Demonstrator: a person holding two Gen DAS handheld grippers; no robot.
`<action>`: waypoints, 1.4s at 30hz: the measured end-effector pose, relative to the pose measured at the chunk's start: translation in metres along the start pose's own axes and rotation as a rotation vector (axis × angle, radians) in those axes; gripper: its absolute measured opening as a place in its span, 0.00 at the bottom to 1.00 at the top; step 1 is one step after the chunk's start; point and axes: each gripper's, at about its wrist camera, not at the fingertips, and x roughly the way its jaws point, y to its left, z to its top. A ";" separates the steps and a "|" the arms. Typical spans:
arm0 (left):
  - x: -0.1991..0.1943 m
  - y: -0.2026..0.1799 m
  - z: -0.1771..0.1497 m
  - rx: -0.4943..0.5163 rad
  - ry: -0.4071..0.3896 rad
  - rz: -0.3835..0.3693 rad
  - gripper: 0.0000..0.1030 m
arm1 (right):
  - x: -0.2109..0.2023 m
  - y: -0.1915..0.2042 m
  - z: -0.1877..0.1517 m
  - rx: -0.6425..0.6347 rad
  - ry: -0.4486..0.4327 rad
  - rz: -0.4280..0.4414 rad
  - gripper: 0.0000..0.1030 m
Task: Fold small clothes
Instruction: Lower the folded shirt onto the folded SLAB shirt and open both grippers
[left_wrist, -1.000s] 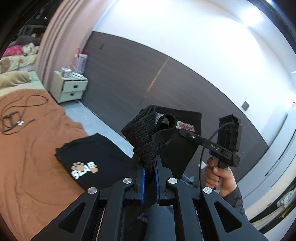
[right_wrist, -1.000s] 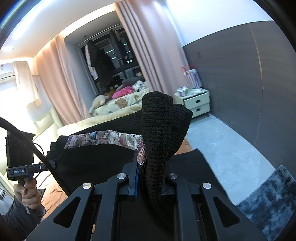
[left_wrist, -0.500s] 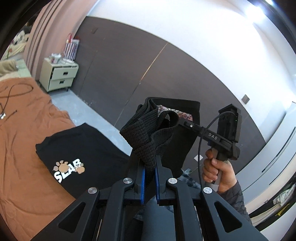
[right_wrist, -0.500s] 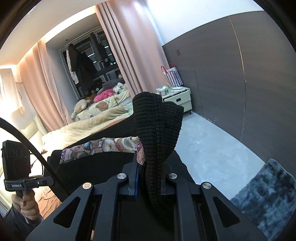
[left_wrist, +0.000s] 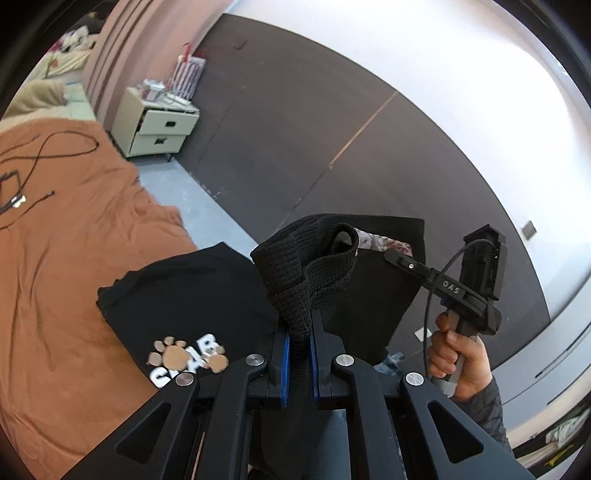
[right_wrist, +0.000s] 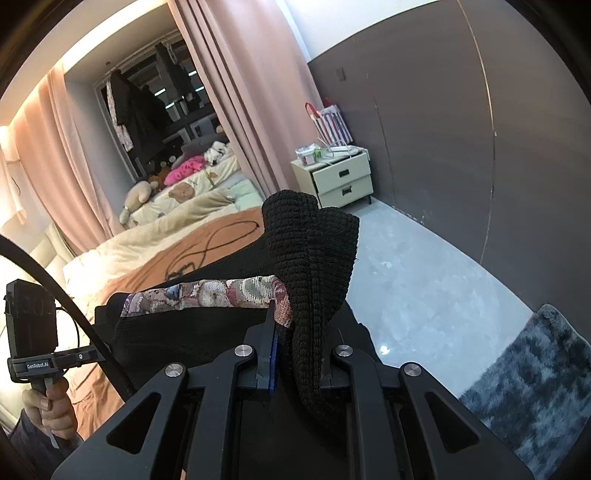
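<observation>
A black knitted garment (left_wrist: 306, 273) with a floral woven band (right_wrist: 207, 297) hangs in the air, stretched between both grippers. My left gripper (left_wrist: 298, 332) is shut on one bunched corner of it. My right gripper (right_wrist: 295, 332) is shut on the other corner (right_wrist: 314, 258). In the left wrist view the right gripper (left_wrist: 402, 258) shows on the right, pinching the garment's far edge. In the right wrist view the left handle (right_wrist: 33, 343) shows at the lower left; its tips are hidden behind the cloth.
A black T-shirt with a white and tan print (left_wrist: 177, 306) lies flat on the orange-brown bedspread (left_wrist: 66, 258) below. A black cable (left_wrist: 40, 155) lies further up the bed. A cream nightstand (left_wrist: 159, 129) stands by the dark wall. A grey rug (right_wrist: 532, 384) lies on the floor.
Both grippers have kept their hold on the garment. The views have swung, so the bed, T-shirt and nightstand have shifted, and the garment hangs a little lower over the T-shirt.
</observation>
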 end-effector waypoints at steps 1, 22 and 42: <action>0.004 0.006 0.001 -0.007 0.003 0.002 0.08 | 0.006 -0.001 0.004 -0.003 0.010 -0.004 0.09; 0.062 0.138 -0.012 -0.210 0.066 0.141 0.10 | 0.150 0.005 0.048 -0.070 0.254 -0.121 0.13; 0.091 0.136 0.000 -0.096 0.124 0.255 0.14 | 0.144 -0.025 0.060 -0.081 0.372 -0.273 0.22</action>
